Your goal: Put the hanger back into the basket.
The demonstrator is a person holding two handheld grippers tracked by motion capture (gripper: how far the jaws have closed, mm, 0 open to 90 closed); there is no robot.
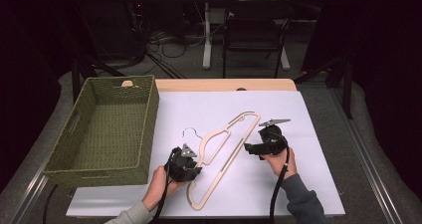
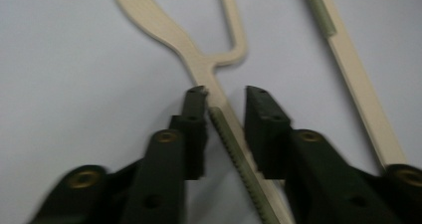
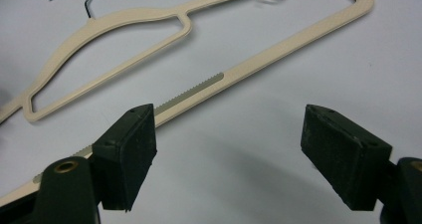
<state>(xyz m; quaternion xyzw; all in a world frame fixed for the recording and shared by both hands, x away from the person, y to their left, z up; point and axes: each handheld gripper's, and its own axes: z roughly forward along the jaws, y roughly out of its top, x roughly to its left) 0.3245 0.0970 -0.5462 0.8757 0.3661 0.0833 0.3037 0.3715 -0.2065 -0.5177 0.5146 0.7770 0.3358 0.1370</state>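
We have a cream plastic clothes hanger (image 1: 225,154) lying flat on the white table sheet (image 1: 308,184), roughly at its middle, set on a slant with its thin metal hook (image 1: 190,132) pointing toward the far left. Grey-green ridged grip strips (image 3: 196,89) run along parts of its bars.

Our left gripper (image 1: 185,165) sits at the hanger's near-left shoulder. In the left gripper view its jaws straddle the shoulder bar where a ridged strip begins: one pad looks to be right against the bar, the other stands a little off it (the picture is somewhat blurred), so we read this as jaws drawn in around the bar rather than a firm clamp on it.

Our right gripper (image 1: 263,147) rests just to the right of the hanger's long bottom bar, jaws pointing toward it. In the right gripper view its jaws (image 3: 229,154) are spread wide with bare sheet between them, the bar passing behind the left pad; it grasps nothing.

At the table's left, a green woven basket (image 1: 144,129) stands just beside the sheet's edge, well apart from the hanger
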